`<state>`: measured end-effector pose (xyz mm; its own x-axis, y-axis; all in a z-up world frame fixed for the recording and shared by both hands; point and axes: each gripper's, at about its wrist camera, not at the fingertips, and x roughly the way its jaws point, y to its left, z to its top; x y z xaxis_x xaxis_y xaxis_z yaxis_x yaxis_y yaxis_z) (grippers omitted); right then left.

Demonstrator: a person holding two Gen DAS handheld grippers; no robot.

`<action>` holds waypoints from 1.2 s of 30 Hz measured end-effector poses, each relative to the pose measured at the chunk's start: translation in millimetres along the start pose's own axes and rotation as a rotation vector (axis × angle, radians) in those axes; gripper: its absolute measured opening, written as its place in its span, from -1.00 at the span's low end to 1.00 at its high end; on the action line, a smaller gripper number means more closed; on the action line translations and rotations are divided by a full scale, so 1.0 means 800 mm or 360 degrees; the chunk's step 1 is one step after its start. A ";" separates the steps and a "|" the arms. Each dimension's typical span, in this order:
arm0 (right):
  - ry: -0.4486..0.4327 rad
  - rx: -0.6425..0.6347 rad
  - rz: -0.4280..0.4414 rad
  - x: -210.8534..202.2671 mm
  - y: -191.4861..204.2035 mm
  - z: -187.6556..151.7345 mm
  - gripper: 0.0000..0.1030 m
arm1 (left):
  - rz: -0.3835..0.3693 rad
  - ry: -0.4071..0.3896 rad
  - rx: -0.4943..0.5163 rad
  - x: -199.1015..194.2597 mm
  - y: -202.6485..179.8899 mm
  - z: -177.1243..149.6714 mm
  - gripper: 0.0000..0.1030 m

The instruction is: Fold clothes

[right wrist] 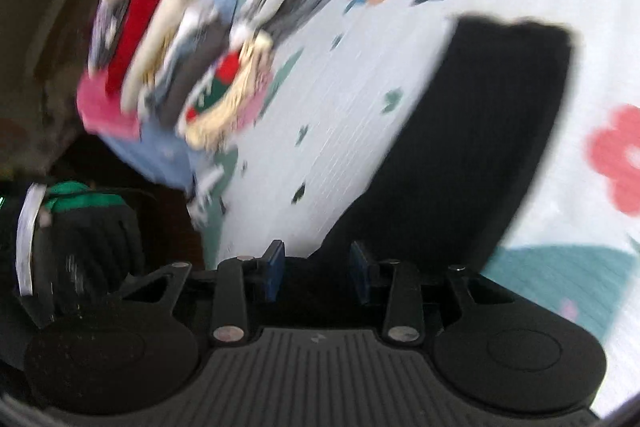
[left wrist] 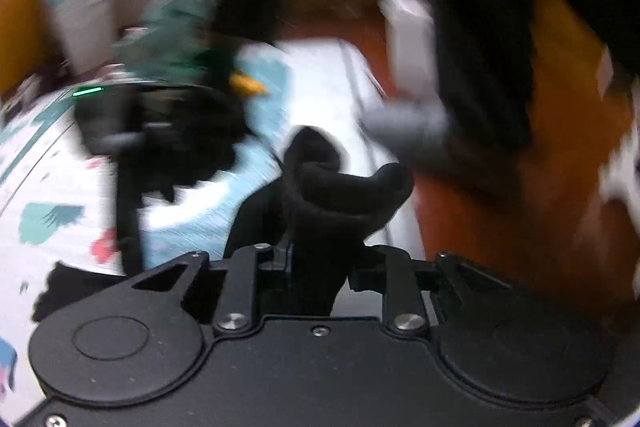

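Note:
Both views are blurred by motion. My left gripper (left wrist: 316,259) is shut on a bunched fold of a black garment (left wrist: 332,187), held above the patterned white mat (left wrist: 52,187). In the right wrist view, a black garment (right wrist: 472,147) lies flat on the mat (right wrist: 340,87) and runs down between my right gripper's fingers. My right gripper (right wrist: 316,271) has its blue pads (right wrist: 274,271) apart, with the cloth's edge lying in the gap. The other gripper (left wrist: 160,131) appears at the left of the left wrist view, over the mat.
A pile of mixed clothes (right wrist: 172,39), red, pink, blue and grey, sits at the mat's edge. Orange-brown floor (left wrist: 540,207) lies beside the mat. A person in black (left wrist: 480,27) stands close. A white box (left wrist: 408,35) and a green item (left wrist: 176,23) lie beyond.

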<state>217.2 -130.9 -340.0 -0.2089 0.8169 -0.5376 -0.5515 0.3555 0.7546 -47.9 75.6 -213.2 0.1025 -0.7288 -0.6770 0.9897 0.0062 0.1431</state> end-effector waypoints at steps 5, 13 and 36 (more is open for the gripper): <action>0.0098 -0.0111 -0.0015 0.041 0.021 -0.001 -0.25 | -0.0006 0.0135 0.0237 0.028 -0.056 -0.033 -0.57; -0.0135 0.0047 -0.0116 0.043 -0.010 0.030 -0.43 | 0.0046 0.0152 0.0140 0.030 -0.049 -0.046 -0.57; -0.0142 -0.0030 -0.0079 0.023 -0.006 0.033 -0.38 | 0.0119 0.0051 -0.0077 0.016 -0.051 -0.044 -0.57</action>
<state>237.3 -105.3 -343.7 -0.1086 0.8360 -0.5378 -0.5746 0.3887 0.7202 -83.6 89.9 -252.8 0.1787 -0.7026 -0.6888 0.9827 0.0933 0.1597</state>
